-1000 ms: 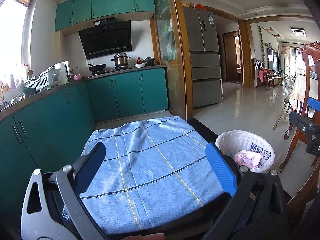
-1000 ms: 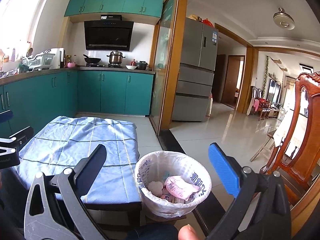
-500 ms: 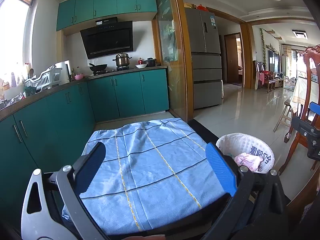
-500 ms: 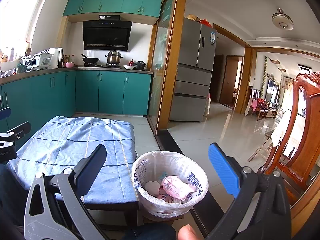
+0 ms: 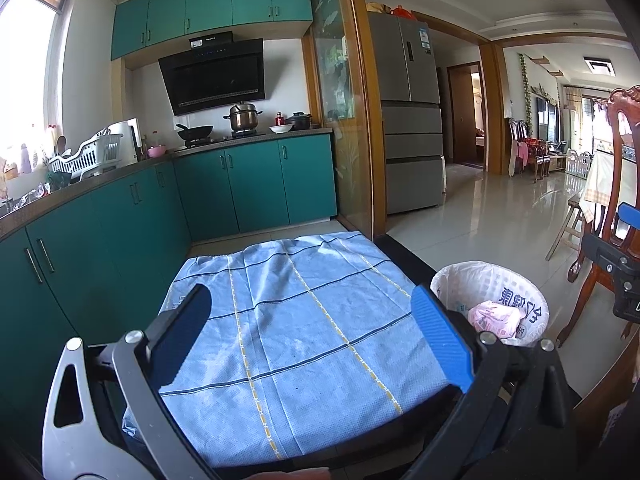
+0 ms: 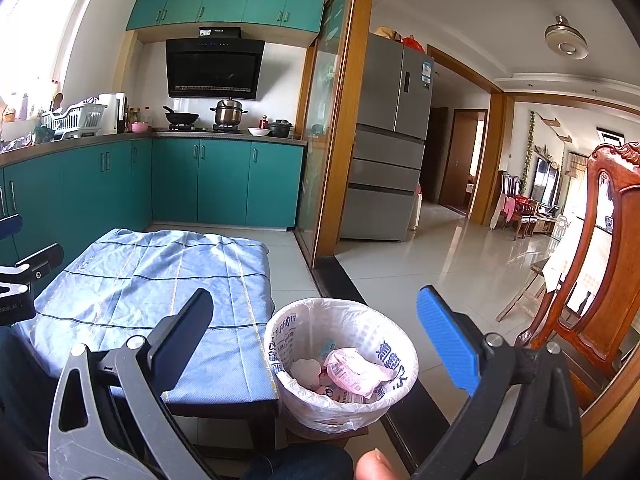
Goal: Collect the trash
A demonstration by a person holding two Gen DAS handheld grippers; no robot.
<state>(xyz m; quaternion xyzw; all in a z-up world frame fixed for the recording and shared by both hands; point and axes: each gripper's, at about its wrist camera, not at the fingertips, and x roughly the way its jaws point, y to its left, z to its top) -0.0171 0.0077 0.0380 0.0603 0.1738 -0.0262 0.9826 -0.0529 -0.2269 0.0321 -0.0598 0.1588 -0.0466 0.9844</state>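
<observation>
**Operator:** Report jaw status, both units.

**Gripper:** My left gripper [image 5: 312, 336] has its jaws spread wide. One finger is black, one has a blue pad [image 5: 442, 344]. Nothing sits between them and they touch nothing. Beneath them lies the pale blue checked cloth [image 5: 304, 320] covering the low dark worktop [image 5: 320, 446]. My right gripper [image 6: 316, 336] is likewise fully spread and holds nothing. Its jaws frame the round white waste bin lined with a printed plastic bag [image 6: 340, 364] from above, without contact.

**Operator:** Location of the trash?

**Gripper:** Inside the bin. It stands on the tiled floor [image 6: 432, 264], just beside the right edge of the worktop. The pink printed wrapper [image 6: 356, 372] lies on top, touching a crumpled white scrap [image 6: 305, 370].

**Operator:** Counts.

**Gripper:** Grippers: two. Fingers per gripper: two. Bins: one. Cloths: one. Pink wrappers clearly separable: one; further printed pieces lie beneath it, and I cannot tell how many. White scraps: one. Carved red-brown wooden chair [image 6: 600, 264] at the right: one.
</observation>
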